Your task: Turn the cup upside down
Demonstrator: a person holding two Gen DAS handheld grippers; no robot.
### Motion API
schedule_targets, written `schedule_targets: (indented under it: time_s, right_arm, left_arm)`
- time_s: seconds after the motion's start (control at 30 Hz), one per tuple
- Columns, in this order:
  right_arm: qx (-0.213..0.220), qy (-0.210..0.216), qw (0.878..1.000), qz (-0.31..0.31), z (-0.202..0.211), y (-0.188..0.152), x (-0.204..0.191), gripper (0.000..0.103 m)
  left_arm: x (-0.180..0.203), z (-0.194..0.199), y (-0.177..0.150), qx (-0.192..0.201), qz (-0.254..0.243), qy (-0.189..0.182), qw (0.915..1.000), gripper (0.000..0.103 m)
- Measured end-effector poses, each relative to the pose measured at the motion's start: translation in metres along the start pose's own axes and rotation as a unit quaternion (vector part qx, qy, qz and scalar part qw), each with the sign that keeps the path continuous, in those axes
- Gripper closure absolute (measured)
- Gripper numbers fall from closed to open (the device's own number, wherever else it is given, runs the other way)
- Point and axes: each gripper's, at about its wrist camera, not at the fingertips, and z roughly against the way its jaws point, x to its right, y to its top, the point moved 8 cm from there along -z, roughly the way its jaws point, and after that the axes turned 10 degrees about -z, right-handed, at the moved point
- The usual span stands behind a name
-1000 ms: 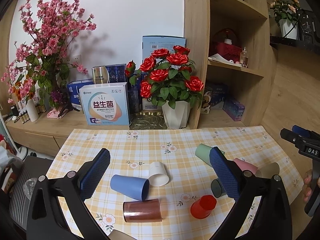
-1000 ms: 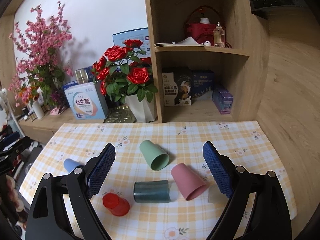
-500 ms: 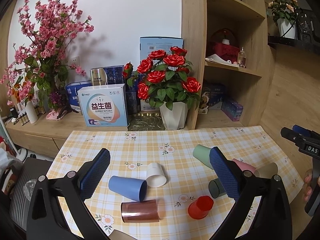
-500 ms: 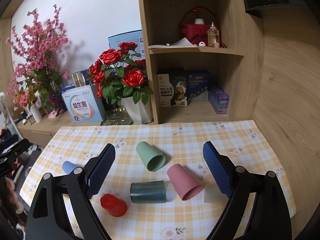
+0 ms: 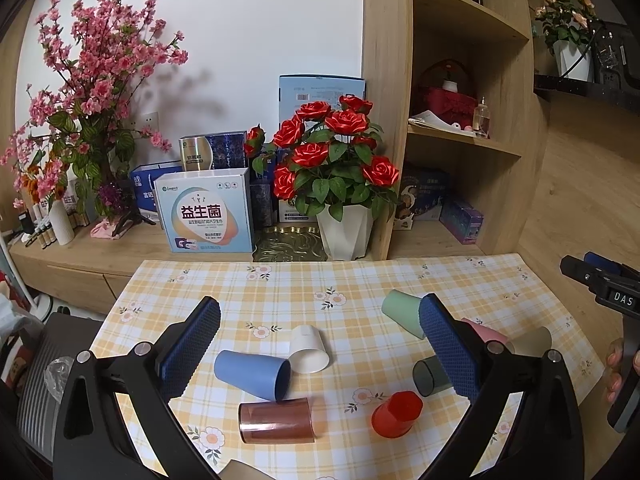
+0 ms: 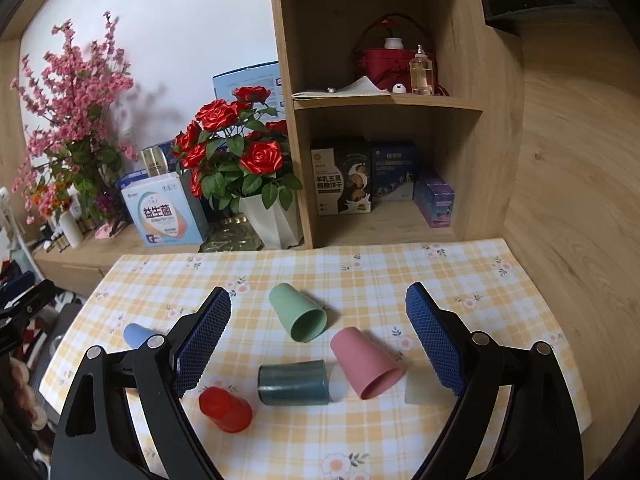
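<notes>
Worktop (image 6: 400, 272): yellow plaid cloth, wood shelf (image 6: 384, 96) behind.
Cups: pink cup (image 6: 364, 360), green cup (image 6: 298, 316) on sides.
Left tongs (image 5: 320, 336), right tongs (image 6: 318, 332): wide, empty.

A yellow-and-white checked tablecloth (image 6: 400, 280), printed with small white flowers, was seen strewn with cups — a mint green cup (image 6: 298, 314), a pink cup (image 6: 366, 362), a dark teal translucent cup (image 6: 292, 379) and a red cup (image 6: 224, 409). A blue cup (image 5: 252, 374), a white cup (image 5: 309, 349) and a translucent brown cup (image 5: 276, 420) were also pictured. Dark blue textured pads were borne on black gripper frames. Behind, red roses (image 5: 328, 148) in a white pot (image 5: 346, 232) — and pink blossoms (image 5: 96, 76) — were shown against a white wall and light wood shelving (image 6: 392, 100).
</notes>
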Motion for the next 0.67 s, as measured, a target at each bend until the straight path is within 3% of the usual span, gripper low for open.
schedule_targets:
  time_s: [0.43, 0.67]
  right_arm:
    - [0.000, -0.005, 1.000, -0.003, 0.0016, 0.0010, 0.0050, 0.017]
    - [-0.001, -0.005, 1.000, -0.004, 0.0015, 0.0008, 0.0060, 0.017]
  left_arm:
    - [0.0000, 0.0014, -0.0011, -0.002, 0.009, -0.001, 1.0000, 0.006]
    - [-0.0035, 0.0008, -0.0021, -0.004, 0.008, 0.016, 0.9998, 0.006]
